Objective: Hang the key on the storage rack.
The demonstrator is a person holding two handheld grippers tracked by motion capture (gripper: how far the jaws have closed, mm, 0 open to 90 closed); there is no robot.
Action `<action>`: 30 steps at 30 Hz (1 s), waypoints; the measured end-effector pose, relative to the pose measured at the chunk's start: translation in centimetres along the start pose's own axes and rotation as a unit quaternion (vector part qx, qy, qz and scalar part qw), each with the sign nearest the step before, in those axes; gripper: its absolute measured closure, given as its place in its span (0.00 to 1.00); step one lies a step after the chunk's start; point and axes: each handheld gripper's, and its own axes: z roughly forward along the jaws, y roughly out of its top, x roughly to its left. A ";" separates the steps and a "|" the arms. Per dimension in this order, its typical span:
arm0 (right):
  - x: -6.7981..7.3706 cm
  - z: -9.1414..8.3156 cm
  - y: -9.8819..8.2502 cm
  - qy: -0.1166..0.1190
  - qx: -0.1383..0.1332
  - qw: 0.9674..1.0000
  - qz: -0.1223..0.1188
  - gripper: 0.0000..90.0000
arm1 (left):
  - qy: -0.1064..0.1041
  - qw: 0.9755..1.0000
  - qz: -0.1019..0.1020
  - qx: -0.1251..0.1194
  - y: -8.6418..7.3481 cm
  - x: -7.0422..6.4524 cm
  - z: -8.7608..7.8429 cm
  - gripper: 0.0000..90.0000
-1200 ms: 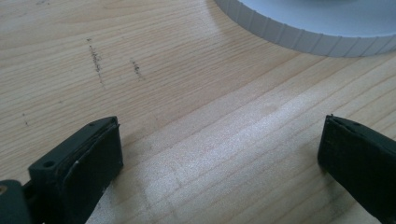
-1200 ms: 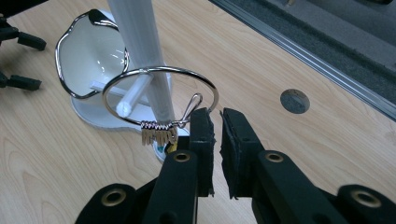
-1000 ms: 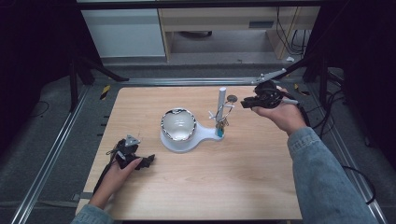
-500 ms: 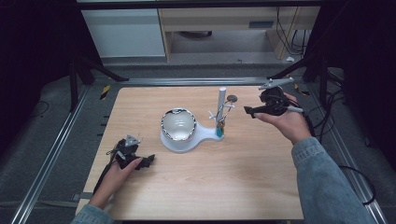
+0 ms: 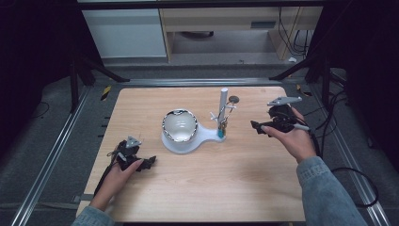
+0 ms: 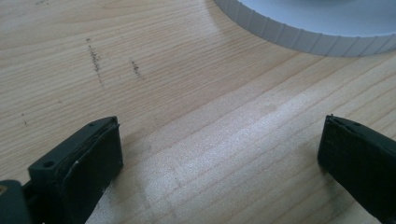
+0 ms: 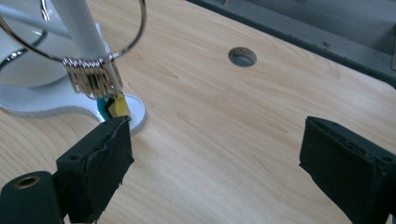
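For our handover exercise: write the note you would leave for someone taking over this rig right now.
Left gripper: open, holding nothing, resting low on the table near the white stand.
Right gripper: open, holding nothing, to the right of the stand, jaws facing the key ring.
The key ring hangs on the stand's post; the bowl sits on its base.
Done: nothing lifted.
Left: probably close the right gripper on the keys and take them off.

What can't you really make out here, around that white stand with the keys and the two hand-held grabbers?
- Key ring: right gripper view, its top is cut off by the frame edge.
- Keys: how many, too tightly bunched to count; in the high view, too small.
- Bowl on the white stand: contents lost in glare, high view.
- White stand's rim: left gripper view, cut off by the top edge.
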 end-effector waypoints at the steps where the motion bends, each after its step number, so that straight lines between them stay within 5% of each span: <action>1: 0.0 0.0 0.0 0.000 0.000 1.000 0.000 0.11 | 0.000 1.000 0.000 0.000 0.0 0.0 0.0 0.00; 14: 0.5 0.0 -5.1 -0.014 0.019 1.000 0.020 0.16 | 0.000 1.000 0.001 0.000 0.0 0.0 0.0 0.00; 23: 1.1 1.9 -8.6 0.001 0.056 0.998 0.038 0.17 | 0.000 1.000 0.000 0.000 0.0 0.0 0.0 0.00; 30: 0.2 3.7 -9.8 -0.012 0.065 0.996 0.059 0.15 | 0.000 1.000 0.001 0.000 0.0 0.0 0.0 0.00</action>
